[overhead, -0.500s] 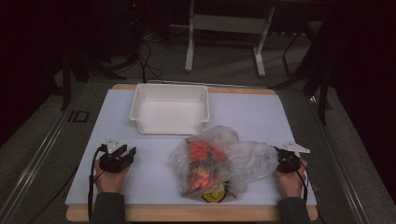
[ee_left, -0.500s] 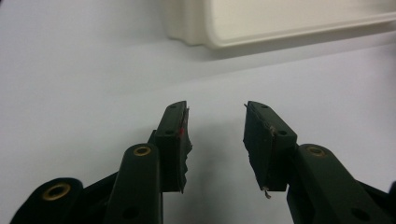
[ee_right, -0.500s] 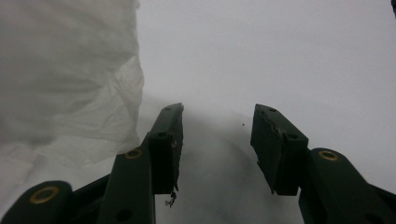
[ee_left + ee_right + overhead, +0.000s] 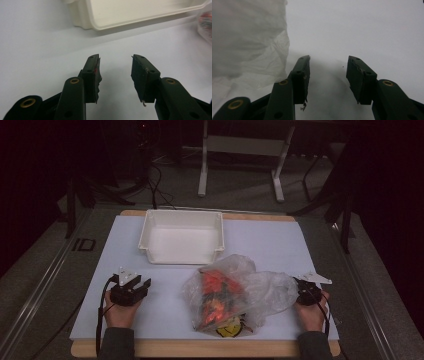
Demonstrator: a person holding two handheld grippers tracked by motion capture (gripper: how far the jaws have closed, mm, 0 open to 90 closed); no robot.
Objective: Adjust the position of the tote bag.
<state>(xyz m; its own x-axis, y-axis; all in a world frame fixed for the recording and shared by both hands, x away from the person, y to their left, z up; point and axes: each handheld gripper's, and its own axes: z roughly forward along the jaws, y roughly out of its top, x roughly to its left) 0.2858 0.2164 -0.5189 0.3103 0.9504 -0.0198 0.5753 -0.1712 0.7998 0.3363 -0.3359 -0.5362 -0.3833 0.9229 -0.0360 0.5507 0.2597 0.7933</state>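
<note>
A white mat (image 4: 150, 320) covering a table is seen from above; near its far edge a white plastic tray (image 4: 182, 237) is set, open side up. Just in front of the tray, towards the person, a crumpled clear plastic bag (image 4: 235, 295) is laid, and orange and red items (image 4: 216, 292) can be made out through it. The left gripper (image 4: 140, 286) is held low over the mat, well apart from the bag on its left side; its jaws are parted with nothing between them, and in the left gripper view bare mat (image 4: 37, 45) is seen through the gap, with the tray's rim (image 4: 120, 23) beyond. The right gripper (image 4: 300, 285) is held just beside the bag's right edge; its jaws are likewise spread and nothing is gripped; in the right gripper view the bag's wrinkled film (image 4: 249, 45) is seen close beside one jaw, though contact cannot be judged.
</note>
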